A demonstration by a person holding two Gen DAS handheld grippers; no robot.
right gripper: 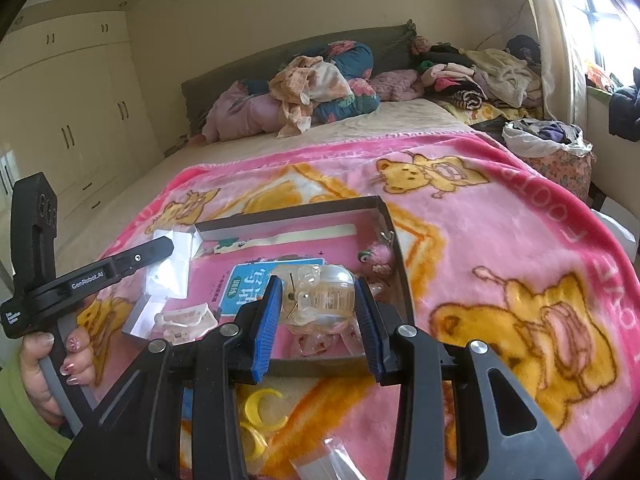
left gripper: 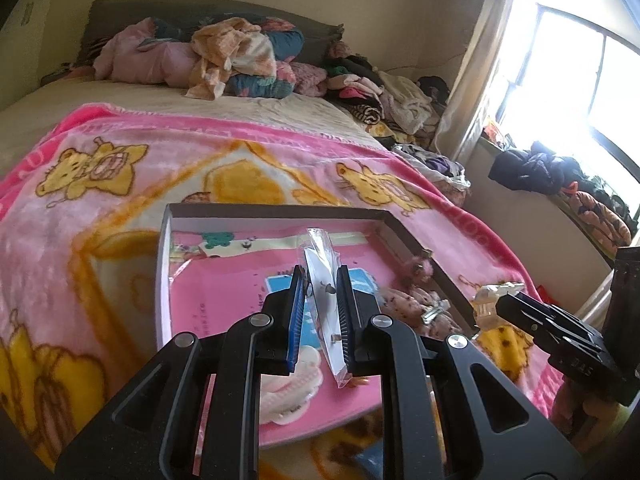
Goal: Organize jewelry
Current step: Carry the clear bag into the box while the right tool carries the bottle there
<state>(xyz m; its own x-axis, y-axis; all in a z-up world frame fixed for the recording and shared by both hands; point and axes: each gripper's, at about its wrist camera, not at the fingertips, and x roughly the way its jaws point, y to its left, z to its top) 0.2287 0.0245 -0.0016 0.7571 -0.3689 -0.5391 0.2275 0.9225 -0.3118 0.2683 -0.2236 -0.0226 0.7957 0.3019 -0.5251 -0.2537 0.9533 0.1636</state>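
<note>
A shallow grey box [left gripper: 280, 212] with a pink printed liner lies on the pink blanket; it also shows in the right wrist view [right gripper: 404, 276]. My left gripper [left gripper: 320, 312] holds a small clear plastic bag of earrings [left gripper: 324, 280] upright over the box, with its jaws only partly closed and the bag against the right pad. My right gripper [right gripper: 318, 316] is shut on a clear plastic hair claw clip [right gripper: 320, 296] above the box's near right side. A pink fluffy charm [right gripper: 376, 258] lies in the box's right corner.
A white claw clip [right gripper: 186, 320] lies in the box's near left. Yellow clips [right gripper: 260, 412] and a clear bag [right gripper: 340, 456] lie on the blanket below the box. Piled clothes [right gripper: 320, 84] fill the head of the bed. A window is at right.
</note>
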